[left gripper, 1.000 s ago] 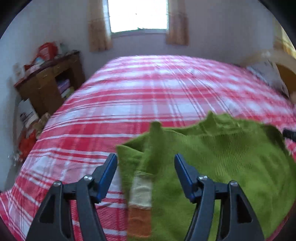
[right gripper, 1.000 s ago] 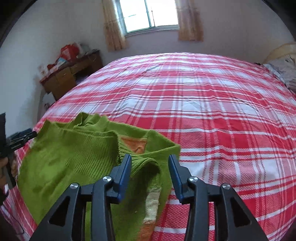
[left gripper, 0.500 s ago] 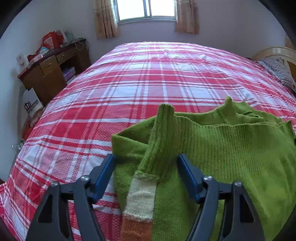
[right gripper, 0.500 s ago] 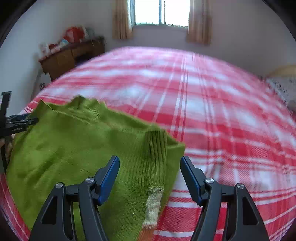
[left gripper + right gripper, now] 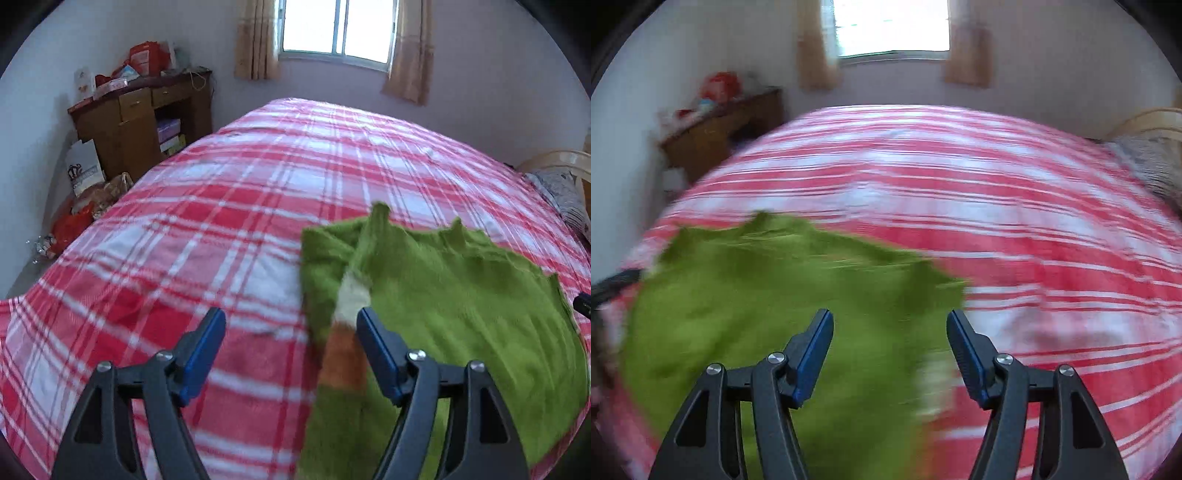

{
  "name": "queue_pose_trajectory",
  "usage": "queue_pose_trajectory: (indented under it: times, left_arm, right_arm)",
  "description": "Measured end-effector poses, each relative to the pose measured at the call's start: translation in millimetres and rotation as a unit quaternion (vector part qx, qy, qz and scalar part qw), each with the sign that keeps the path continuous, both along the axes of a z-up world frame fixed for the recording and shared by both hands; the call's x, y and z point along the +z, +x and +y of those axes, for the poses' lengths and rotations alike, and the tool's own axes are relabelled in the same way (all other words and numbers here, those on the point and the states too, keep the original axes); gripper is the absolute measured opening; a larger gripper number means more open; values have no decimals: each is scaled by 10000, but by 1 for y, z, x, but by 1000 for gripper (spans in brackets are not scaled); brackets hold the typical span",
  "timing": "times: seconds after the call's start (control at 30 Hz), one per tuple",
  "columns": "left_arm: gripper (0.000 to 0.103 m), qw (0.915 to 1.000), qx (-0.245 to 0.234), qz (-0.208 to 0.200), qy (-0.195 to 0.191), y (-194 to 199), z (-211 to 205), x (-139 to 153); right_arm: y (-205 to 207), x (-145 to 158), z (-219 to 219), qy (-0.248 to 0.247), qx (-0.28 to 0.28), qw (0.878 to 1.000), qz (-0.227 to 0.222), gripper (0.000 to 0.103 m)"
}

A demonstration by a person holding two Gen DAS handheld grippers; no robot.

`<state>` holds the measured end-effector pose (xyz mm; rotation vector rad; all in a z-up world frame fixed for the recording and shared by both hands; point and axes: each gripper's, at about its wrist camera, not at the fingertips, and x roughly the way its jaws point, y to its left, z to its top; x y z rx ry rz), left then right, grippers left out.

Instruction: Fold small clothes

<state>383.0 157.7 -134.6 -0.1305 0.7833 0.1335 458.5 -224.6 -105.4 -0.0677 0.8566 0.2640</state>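
A small green knit sweater (image 5: 454, 306) lies on the red plaid bed (image 5: 229, 206), both sleeves folded in over the body. The left sleeve's cream and orange cuff (image 5: 349, 332) shows beside my left gripper's right finger. My left gripper (image 5: 291, 350) is open and empty, its gap over bare bedspread left of the sweater. In the blurred right wrist view the sweater (image 5: 768, 310) fills the lower left. My right gripper (image 5: 890, 354) is open and empty above its right part.
A wooden desk (image 5: 144, 122) with red bags and clutter stands by the wall at the far left, with bags on the floor below. A window with curtains (image 5: 336, 33) is at the far wall. A chair and patterned pillow (image 5: 561, 184) sit at the right.
Both grippers let go of the folded sleeves and opened wide. The left gripper has drawn back and shifted left off the sweater. The right gripper is lifting, its view blurred.
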Motion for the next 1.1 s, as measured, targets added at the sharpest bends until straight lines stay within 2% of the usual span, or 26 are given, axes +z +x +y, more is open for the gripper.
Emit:
queue_pose_trajectory:
  times: [0.07, 0.13, 0.17, 0.23, 0.3, 0.37, 0.47, 0.53, 0.7, 0.83, 0.97, 1.1]
  left_arm:
    - [77, 9999, 15, -54, 92, -9, -5, -2]
    - [81, 9996, -44, 83, 275, -11, -11, -9]
    - [82, 9993, -32, 115, 353, -9, -11, -12]
    - [86, 9994, 20, 106, 315, -10, -8, -18]
    - [91, 9998, 87, 105, 142, -11, -1, -19]
    - [94, 9999, 101, 120, -35, -10, 5, -23]
    - [97, 9995, 90, 105, -289, -10, 11, -24]
    - [97, 9987, 96, -3, -505, -14, 15, -25]
    - [102, 9915, 250, -383, -1219, -27, 36, -24]
    - [102, 9934, 267, -333, -1061, -25, 30, -24]
    - [103, 9955, 258, -216, -884, -21, 26, -26]
    - [103, 9975, 280, -84, -638, -19, 21, -27]
  right_arm:
    - [-8, -3, 29, 112, 396, 9988, 274, 65]
    - [-10, -10, 48, 354, 551, 9965, 523, 65]
    - [-8, -18, 60, 317, 576, 9957, 653, 65]
    - [-9, -32, 80, -95, 577, 9966, 582, 65]
    - [-3, -45, 95, -306, 530, 9960, 658, 65]
    - [2, -46, 100, -491, 441, 9967, 469, 65]
    - [23, -46, 101, -360, 148, 9976, 579, 65]
    - [37, -48, 107, -589, 113, 9970, 490, 65]
    - [67, -54, 104, -317, -261, 9979, 507, 65]
    - [44, -36, 111, -178, -366, 9985, 359, 65]
    - [-12, -16, 132, 143, 246, 9995, 102, 66]
    - [-25, -28, 166, -115, 763, 9966, 298, 66]
